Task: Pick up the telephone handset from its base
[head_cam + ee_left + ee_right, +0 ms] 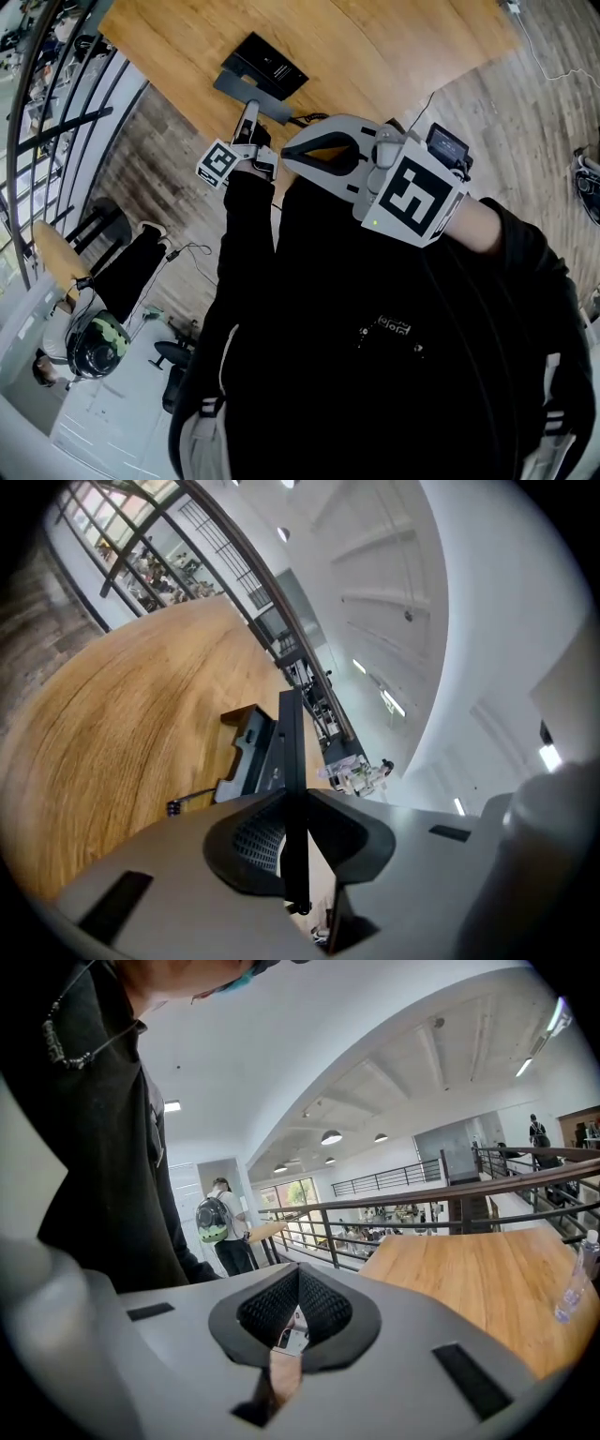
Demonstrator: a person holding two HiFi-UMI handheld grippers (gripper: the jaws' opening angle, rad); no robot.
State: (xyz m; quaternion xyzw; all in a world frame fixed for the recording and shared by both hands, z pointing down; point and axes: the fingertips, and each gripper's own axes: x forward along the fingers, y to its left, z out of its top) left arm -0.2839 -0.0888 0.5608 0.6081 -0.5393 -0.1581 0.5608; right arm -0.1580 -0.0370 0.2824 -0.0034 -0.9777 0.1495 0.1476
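Note:
The black telephone base point(272, 66) lies on the wooden table point(375, 47); it also shows in the left gripper view point(246, 752), just left of the jaws. My left gripper point(250, 112) point(292, 797) is shut on the handset point(236, 90), which appears edge-on as a thin dark bar point(291, 742) between the pads, raised off the base. A cord point(187, 802) trails on the wood towards me. My right gripper point(289, 155) point(298, 1267) hangs close to my chest, to the right of the left one, shut with nothing in it.
The table's near edge runs just in front of my body. A metal railing point(422, 1206) borders the table's far side, and a clear plastic bottle point(570, 1290) stands at the right. A person with a green backpack point(214, 1222) stands beyond the rail.

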